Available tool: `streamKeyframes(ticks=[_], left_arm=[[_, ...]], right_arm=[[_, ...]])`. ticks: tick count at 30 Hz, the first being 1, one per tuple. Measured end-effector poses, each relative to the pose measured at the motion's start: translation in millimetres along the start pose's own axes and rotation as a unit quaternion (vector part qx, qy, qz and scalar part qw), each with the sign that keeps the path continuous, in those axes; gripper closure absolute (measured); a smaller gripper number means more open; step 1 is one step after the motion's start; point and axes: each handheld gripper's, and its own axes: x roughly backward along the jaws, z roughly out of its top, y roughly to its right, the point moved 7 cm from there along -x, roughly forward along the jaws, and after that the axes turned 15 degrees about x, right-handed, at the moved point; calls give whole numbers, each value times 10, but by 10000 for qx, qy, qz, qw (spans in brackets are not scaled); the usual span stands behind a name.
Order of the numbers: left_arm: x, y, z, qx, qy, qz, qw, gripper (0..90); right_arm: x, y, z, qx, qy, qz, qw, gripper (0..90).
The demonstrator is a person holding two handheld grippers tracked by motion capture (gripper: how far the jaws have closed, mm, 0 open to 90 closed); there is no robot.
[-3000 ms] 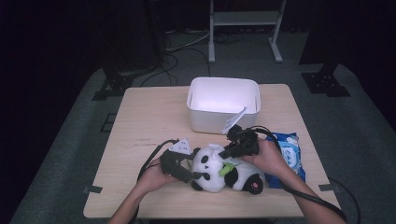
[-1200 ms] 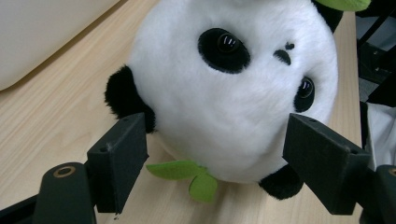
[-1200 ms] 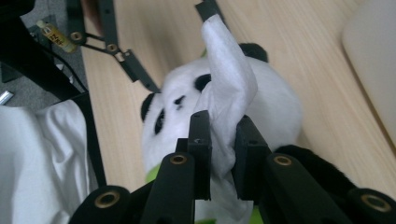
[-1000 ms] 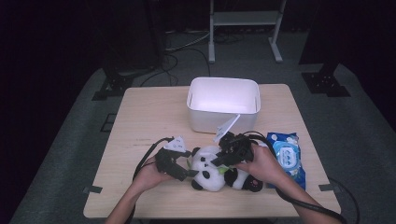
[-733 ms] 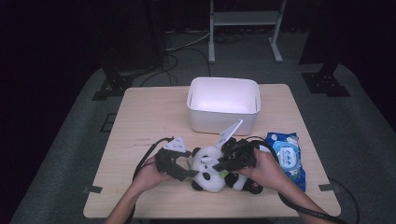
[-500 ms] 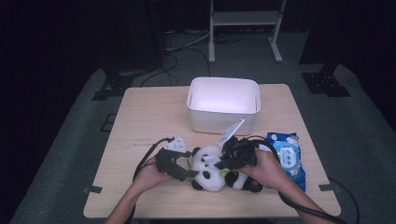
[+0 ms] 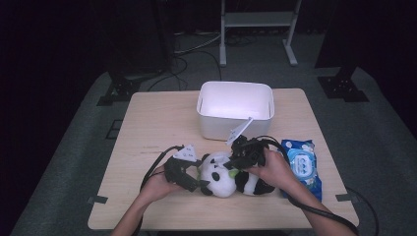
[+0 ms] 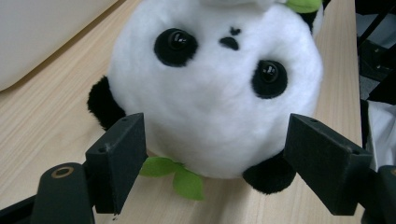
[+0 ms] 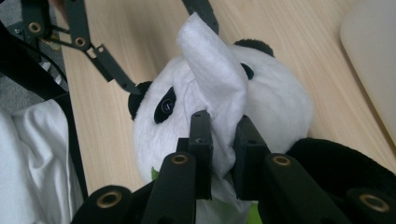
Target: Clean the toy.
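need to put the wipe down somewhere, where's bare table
Bare wood lies left of the white bin, out to the table edge, and along the near edge. It is crowded around the panda, between both hand-held grippers, and by the wipes pack at right.

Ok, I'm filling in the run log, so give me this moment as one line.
left gripper: open around panda plush head | right gripper: shut on white wipe, wiping panda face | white bin behind | wipes pack at right

The plush panda lies on its back near my edge of the table, white head toward my left, black body toward my right. A white wipe is draped over its face, one end raised.
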Motion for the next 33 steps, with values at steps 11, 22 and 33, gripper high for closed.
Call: streamKeyframes(ticks=[11, 22, 33], left_arm=[[-72, 4, 10, -46, 15, 5, 10000, 200], [-109, 10, 13, -75, 35, 14, 10000, 216], [-115, -7, 14, -49, 76, -27, 10000, 215]], right_arm=[[-31, 170, 21, -126, 84, -96, 9998, 795], [36, -25, 93, 44, 189, -95, 9998, 794], [-105, -261, 213, 357, 190, 249, 9989, 794]])
